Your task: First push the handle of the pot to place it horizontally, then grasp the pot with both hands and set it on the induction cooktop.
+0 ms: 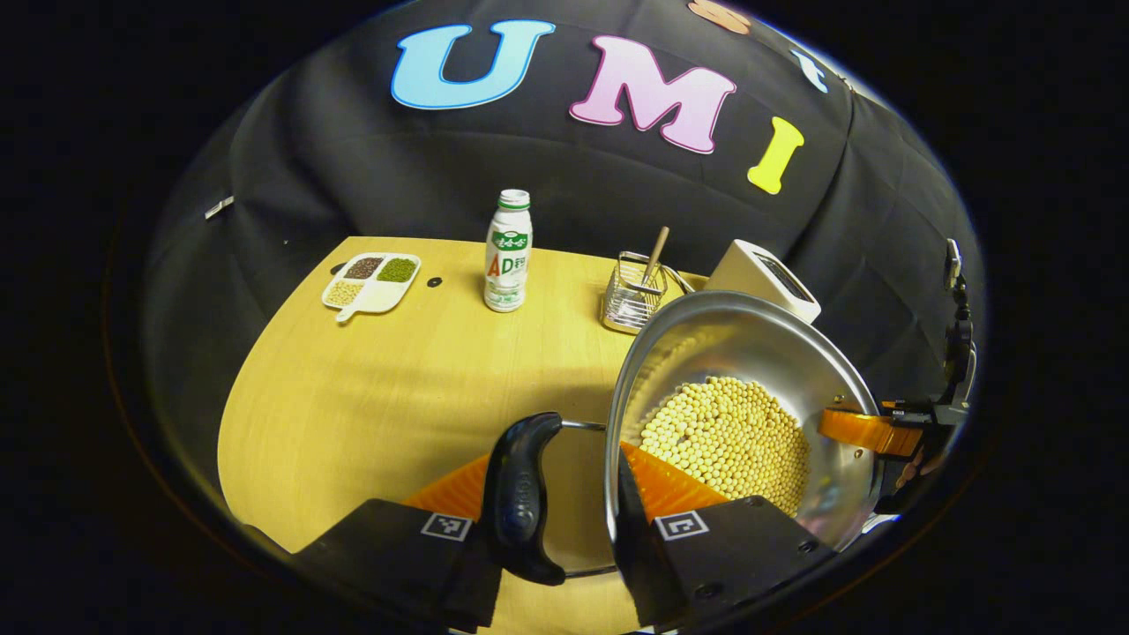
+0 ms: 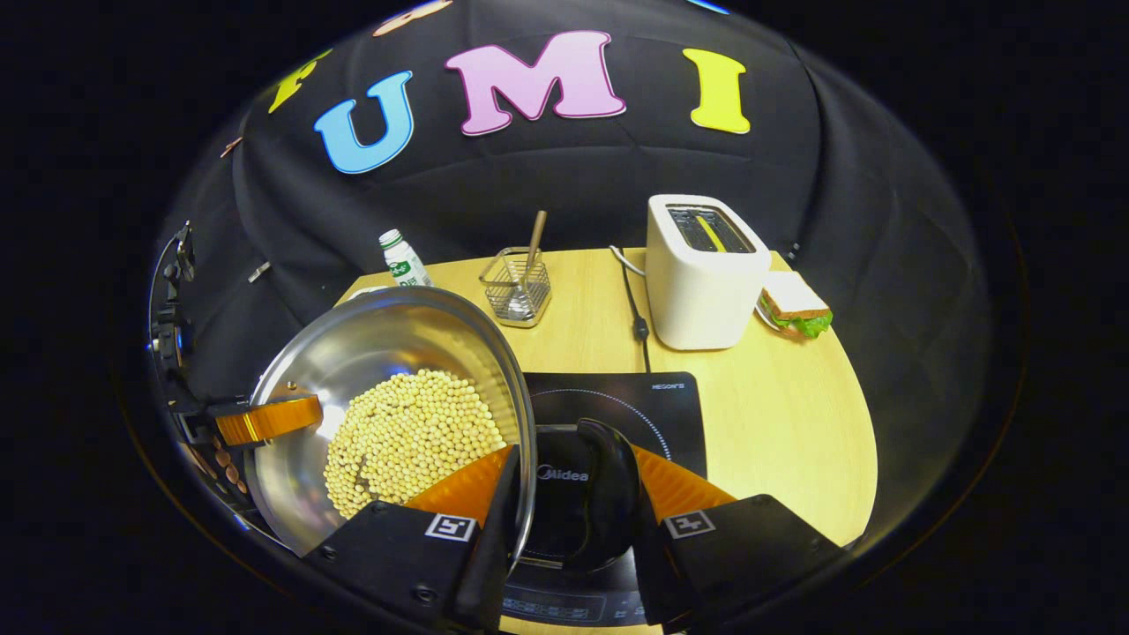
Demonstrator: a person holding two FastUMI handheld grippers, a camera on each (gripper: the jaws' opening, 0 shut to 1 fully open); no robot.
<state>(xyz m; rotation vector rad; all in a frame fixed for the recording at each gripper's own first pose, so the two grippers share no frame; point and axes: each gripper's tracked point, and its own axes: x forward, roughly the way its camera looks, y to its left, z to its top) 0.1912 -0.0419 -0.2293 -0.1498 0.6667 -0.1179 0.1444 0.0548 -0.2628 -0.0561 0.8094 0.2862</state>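
Fingers (image 1: 648, 494) on my left gripper (image 1: 564, 529) are part open, straddling the pot's (image 1: 750, 353) rim and its black side handle (image 1: 520, 498); one finger sits at the rim, the other's outboard of the handle. I can't tell if both actually press, so no claim of a firm grip. Right gripper (image 2: 569, 516) fingers (image 2: 467, 485) are likewise part open: one finger by the pot (image 2: 388, 335) rim, the other outside the black handle (image 2: 604, 494) on that side (same doubt re contact).

Pot's steel, tilted toward the cams, w/ a heap of pale beans (image 1: 728, 437) inside. In the right gripper view it sits at the left edge of the induction cooktop (image 2: 653, 414); whether it rests on the glass or is held above, can't tell.

Far on the worktop (image 1: 370, 406): a bottle (image 1: 509, 251), a divided dish of grains (image 1: 372, 280) far left, a wire utensil holder (image 1: 631, 295). Toaster (image 2: 701, 269) far right w/ cord, sandwich (image 2: 794, 304) just beside it on its right.
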